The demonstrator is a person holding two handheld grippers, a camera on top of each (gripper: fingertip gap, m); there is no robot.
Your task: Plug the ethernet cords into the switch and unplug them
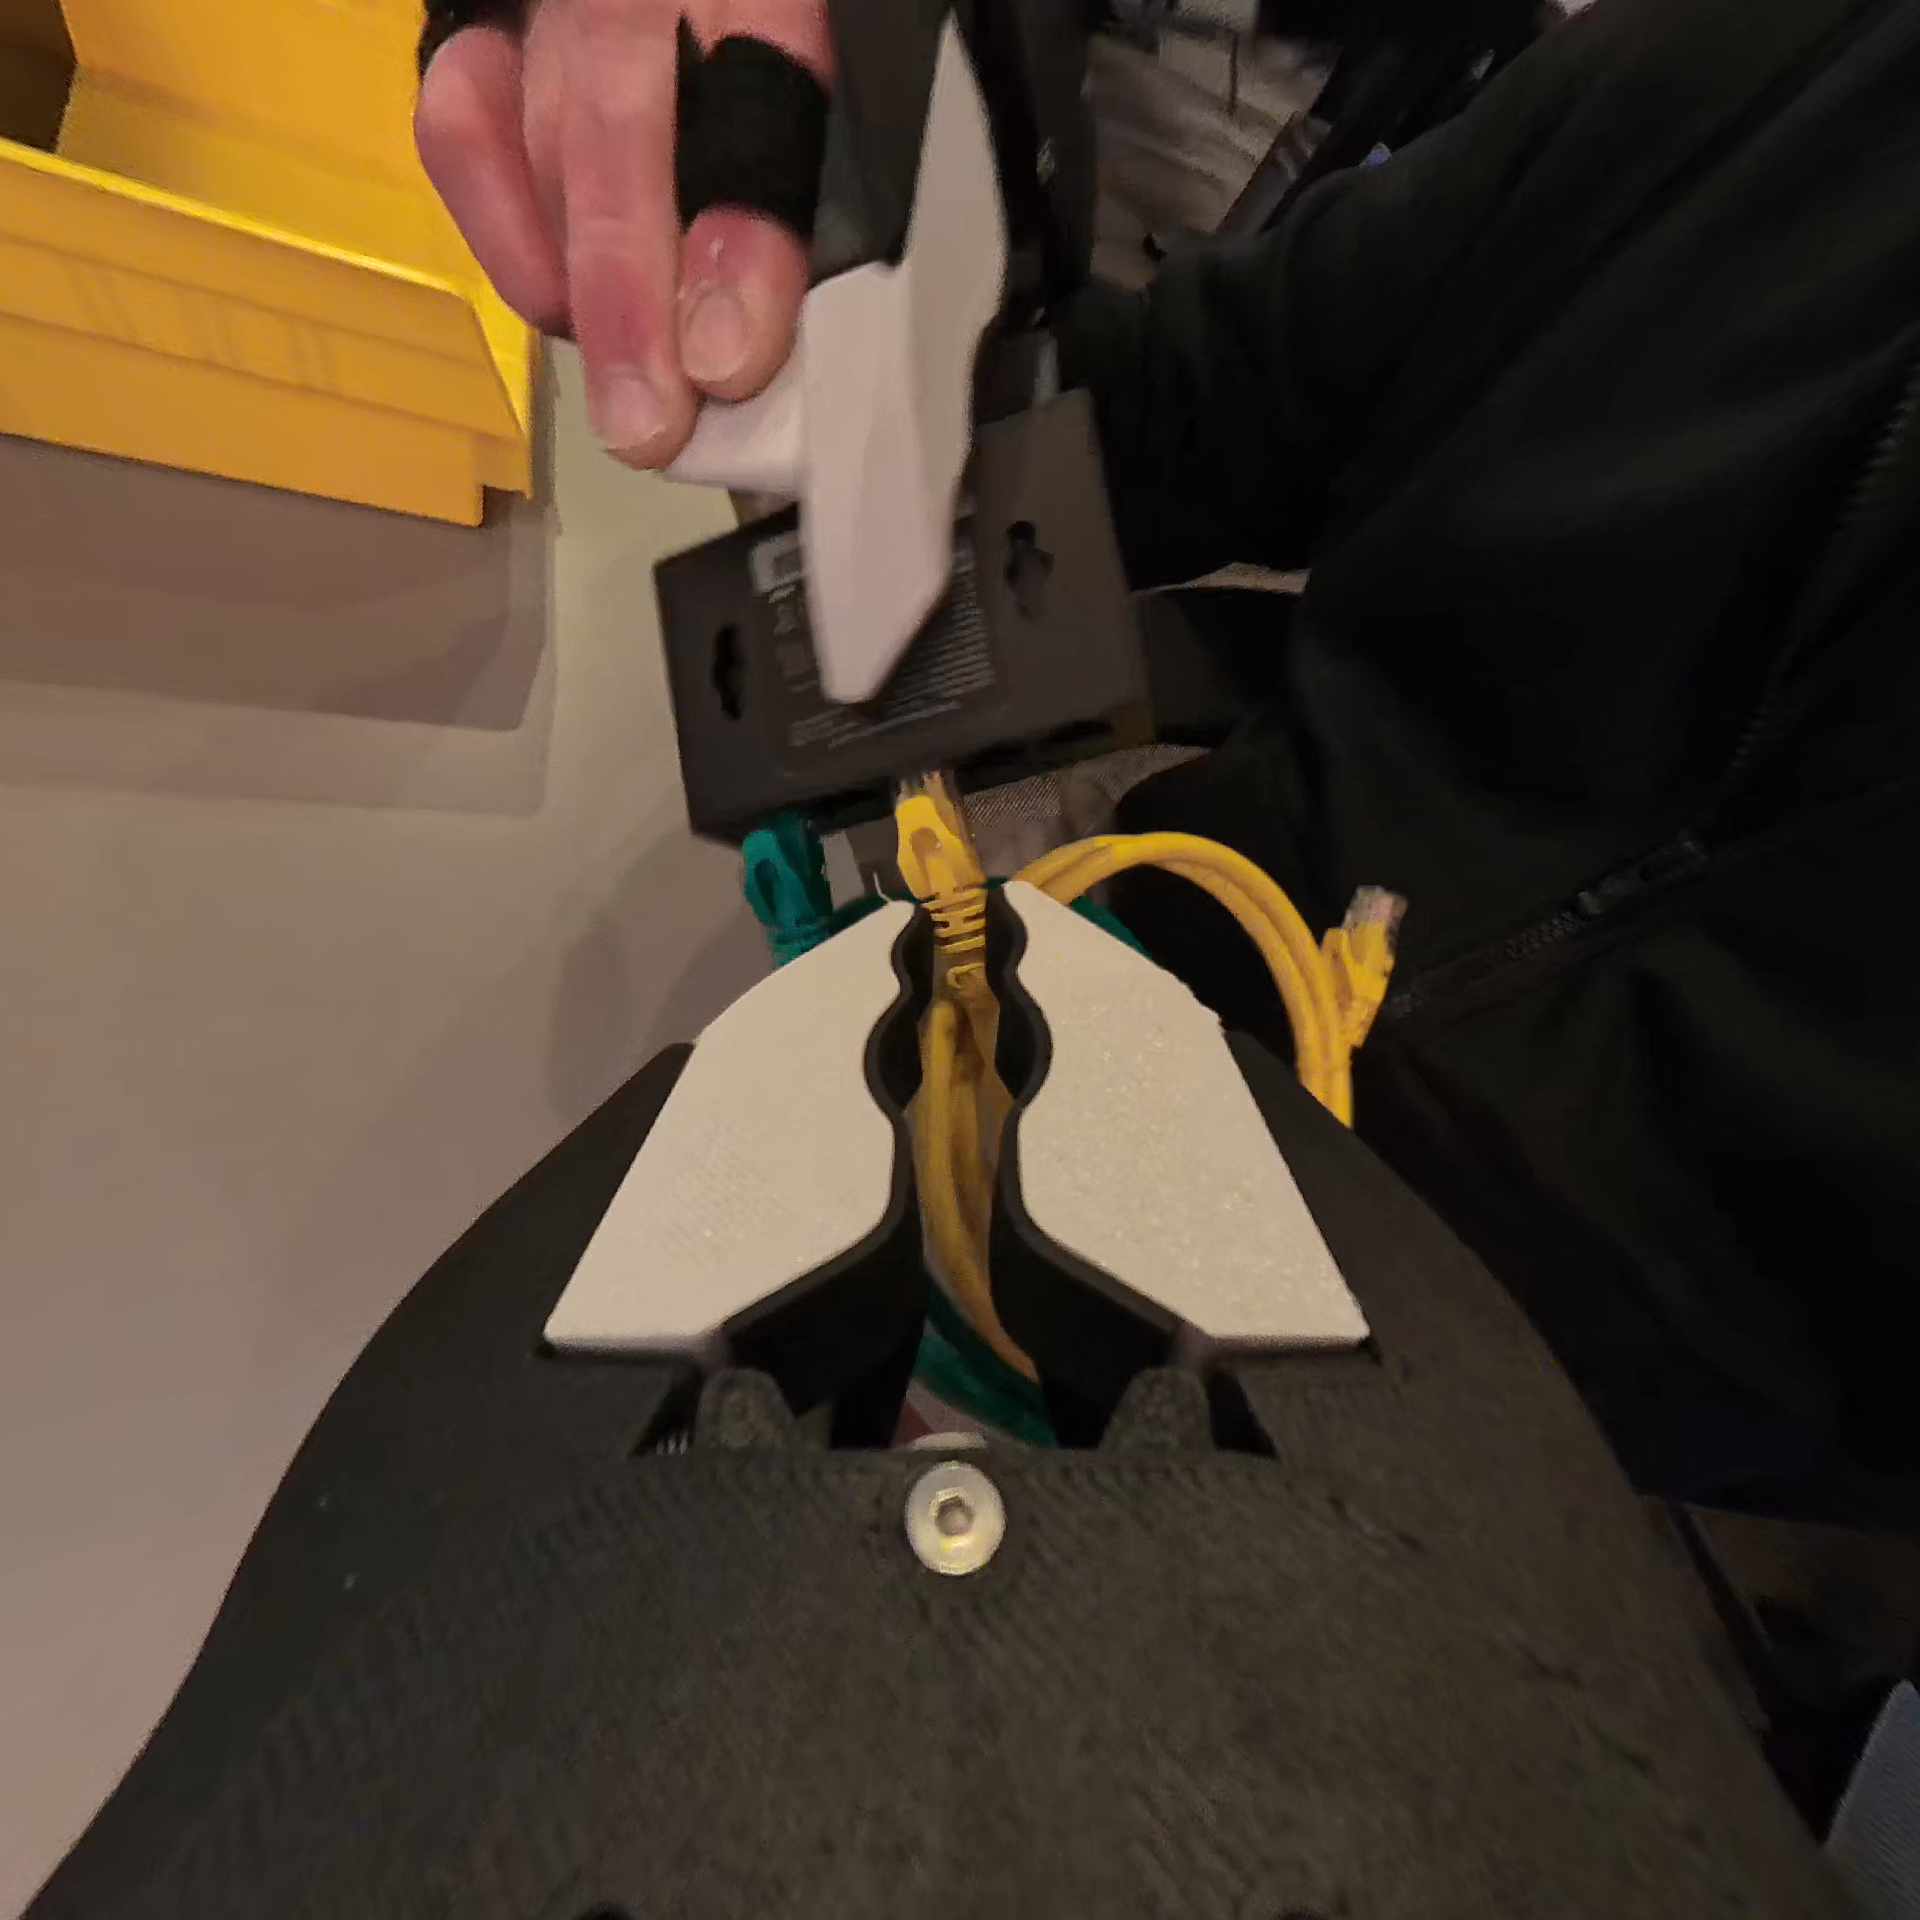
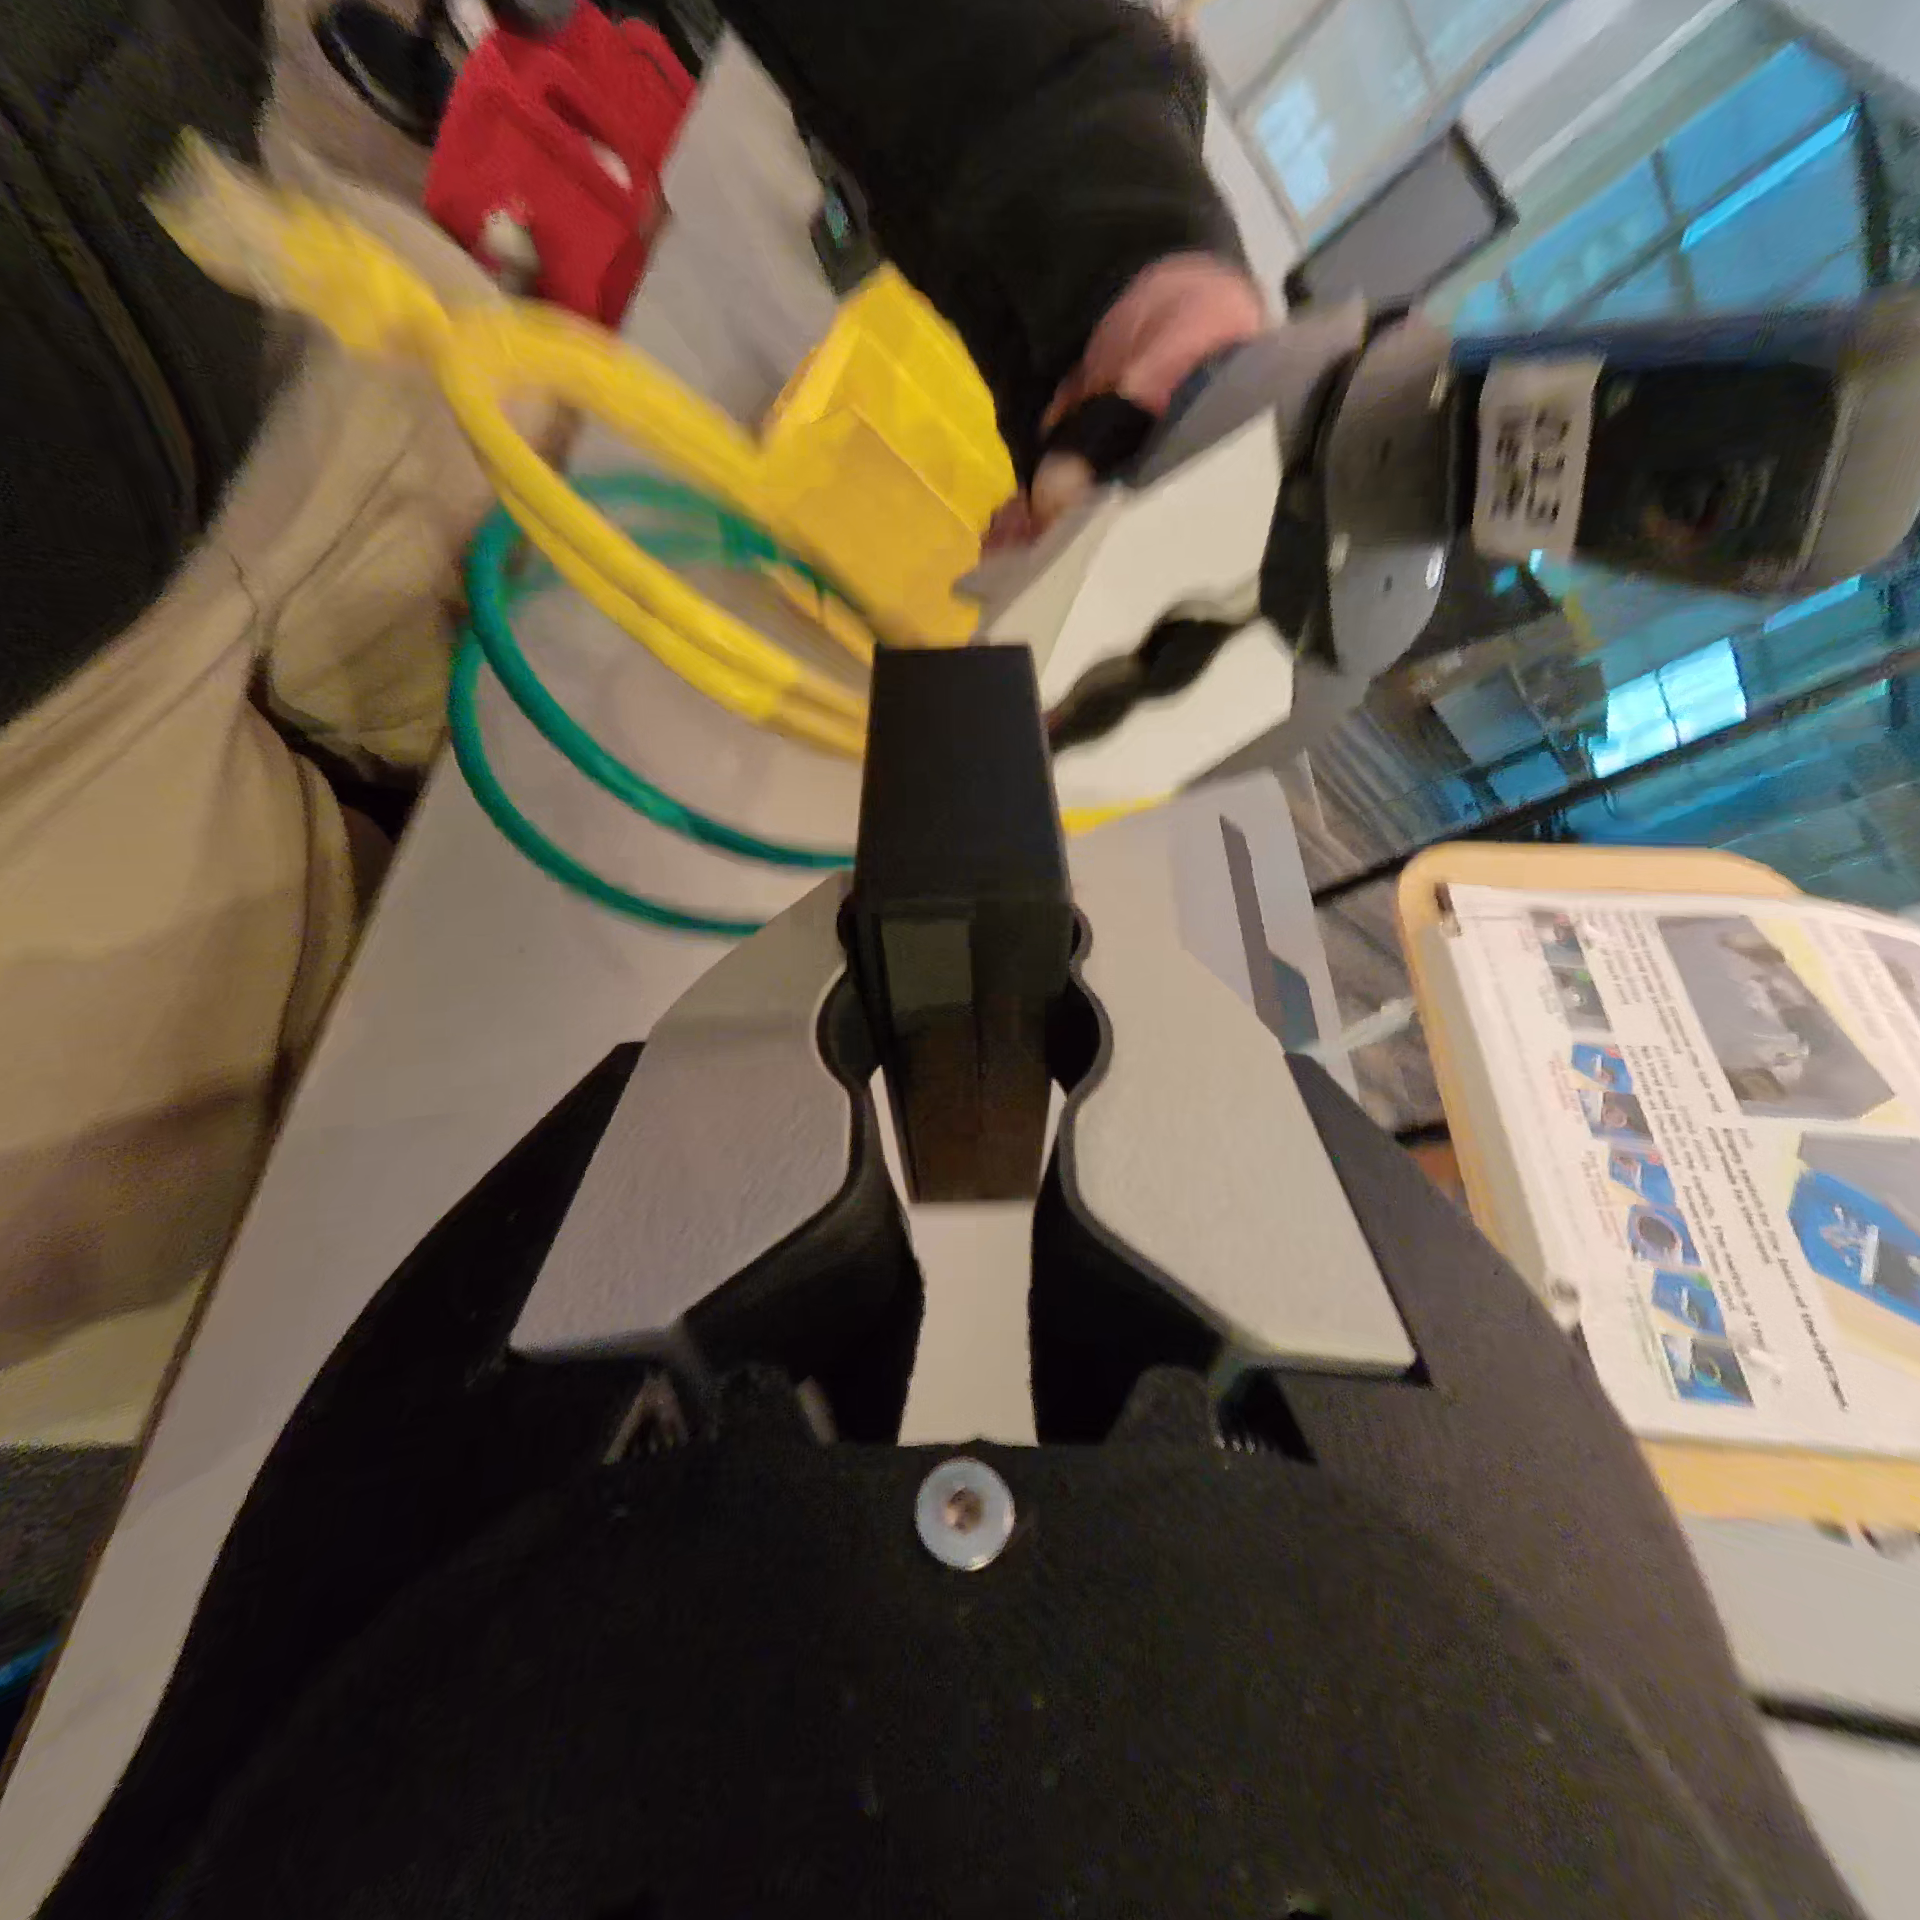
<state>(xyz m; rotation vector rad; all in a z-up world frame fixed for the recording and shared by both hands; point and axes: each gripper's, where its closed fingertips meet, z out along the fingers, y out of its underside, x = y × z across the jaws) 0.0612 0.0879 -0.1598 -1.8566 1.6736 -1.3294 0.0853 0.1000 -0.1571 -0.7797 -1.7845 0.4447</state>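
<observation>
pale desk [image 2: 582, 997] runs under both grippers, with a yellow bin [image 1: 239, 312] at the far left in the left wrist view and a laminated instruction sheet on a wooden board [image 2: 1683, 1164] at the near right in the right wrist view. the left gripper [image 1: 961, 914] has its jaws clamped on the yellow ethernet cord [image 1: 956, 935] just behind the plug, whose tip sits at a port on the near face of the black switch [image 1: 894, 675]; whether it is fully seated i cannot tell. the right gripper [image 2: 961, 935] has its jaws clamped on the switch, holding it off the desk. a green cord [image 1: 784, 883] meets the switch just left of the yellow one, apparently plugged in. this looks like the moment of seating or freeing the yellow plug; the next move calls for a straight push or pull along the port axis while the switch is held firm, with the latch tab pressed if it is coming out. room is tight: the person's dark sleeve [image 1: 1558, 727] crowds the right, loose coils of both cords hang below, and the desk edge is near.
</observation>
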